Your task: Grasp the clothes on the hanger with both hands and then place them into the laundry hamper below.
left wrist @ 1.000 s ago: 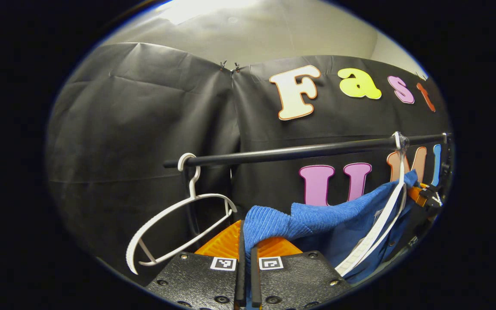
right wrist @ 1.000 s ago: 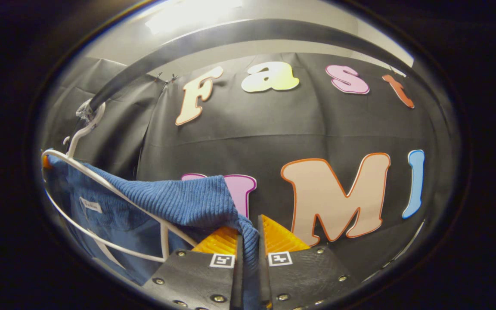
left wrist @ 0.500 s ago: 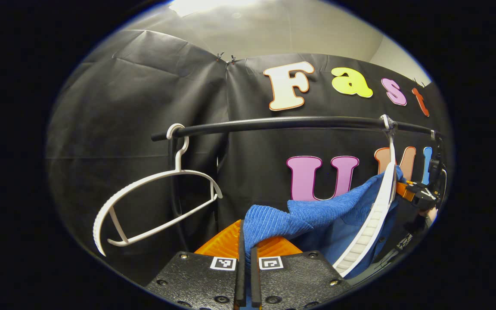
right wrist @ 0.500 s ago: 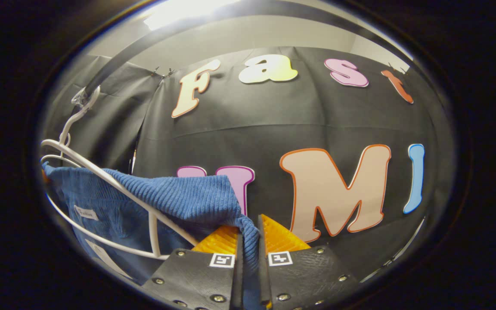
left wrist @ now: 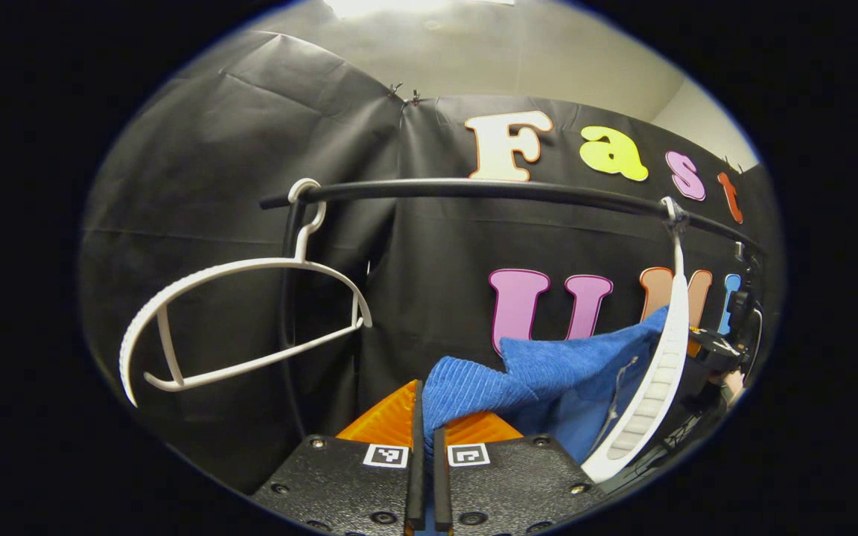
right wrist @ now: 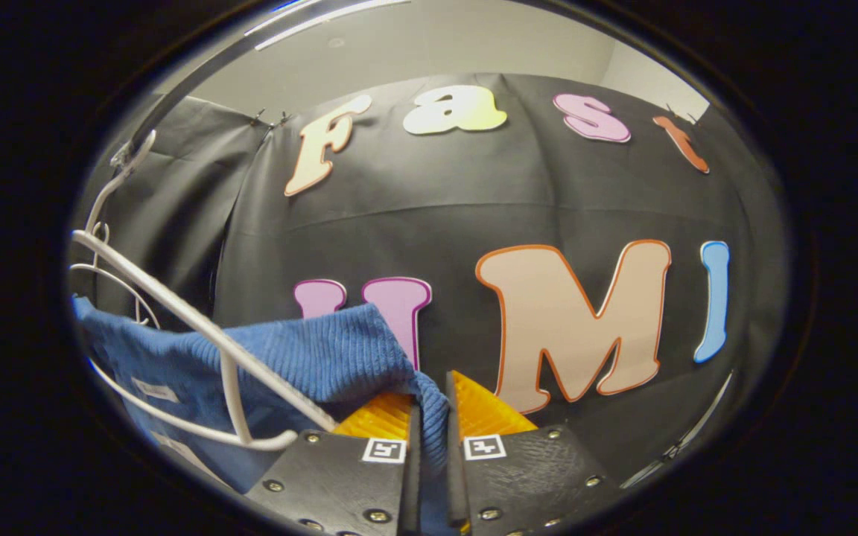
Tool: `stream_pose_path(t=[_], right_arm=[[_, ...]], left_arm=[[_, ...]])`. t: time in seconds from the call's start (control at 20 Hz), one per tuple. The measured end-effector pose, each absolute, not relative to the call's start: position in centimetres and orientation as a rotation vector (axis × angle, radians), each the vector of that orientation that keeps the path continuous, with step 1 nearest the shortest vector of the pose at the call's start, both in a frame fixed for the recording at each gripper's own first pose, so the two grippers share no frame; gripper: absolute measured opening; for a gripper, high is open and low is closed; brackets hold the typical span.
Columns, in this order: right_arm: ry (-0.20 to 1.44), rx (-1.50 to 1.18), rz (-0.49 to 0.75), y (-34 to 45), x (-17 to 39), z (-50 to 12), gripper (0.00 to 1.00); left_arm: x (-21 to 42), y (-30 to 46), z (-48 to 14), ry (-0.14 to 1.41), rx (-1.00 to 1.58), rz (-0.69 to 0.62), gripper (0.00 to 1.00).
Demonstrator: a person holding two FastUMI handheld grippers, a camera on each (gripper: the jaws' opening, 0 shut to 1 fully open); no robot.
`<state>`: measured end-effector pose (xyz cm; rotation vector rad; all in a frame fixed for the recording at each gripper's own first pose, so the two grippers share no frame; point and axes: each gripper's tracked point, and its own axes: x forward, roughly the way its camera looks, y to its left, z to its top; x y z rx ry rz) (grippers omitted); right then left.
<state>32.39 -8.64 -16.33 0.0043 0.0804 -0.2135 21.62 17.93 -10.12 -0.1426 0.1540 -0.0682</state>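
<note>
Lower now under the black rail [left wrist: 488, 190], both grippers stay clamped on the blue ribbed knit garment [left wrist: 541, 372]: left gripper [left wrist: 424, 447], right gripper [right wrist: 429, 447], beside the white plastic hanger [right wrist: 198, 335].

Blue garment [left wrist: 548, 372]: lower part cut off at bottom edge of left gripper view, behind left tool [left wrist: 425, 417]; pinched fold hidden between its fingers. Far end passes behind white hanger [left wrist: 660, 372]. Other tool [left wrist: 719, 350] at right rim: small, partly hidden, closure untellable there. Right gripper view: garment [right wrist: 310, 357] cut at lower left; small label [right wrist: 150, 388] on it unreadable. Rail [left wrist: 488, 190] end lost at right rim.
</note>
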Motion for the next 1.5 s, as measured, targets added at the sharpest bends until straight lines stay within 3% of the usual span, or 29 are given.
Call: stream_pose_path(t=[0.8,1.5], right_arm=[[0.247,-0.016,-0.219,-8.3,26.8,-23.8,0.14],[0.353,-0.013,-0.053,-1.2,21.6,-27.3,0.14]], left_arm=[[18.1,16.5,-17.0,0.267,-0.163,-0.049,0.05],[14.5,5.8,-21.8,0.36,-0.077,-0.276,0.05]])
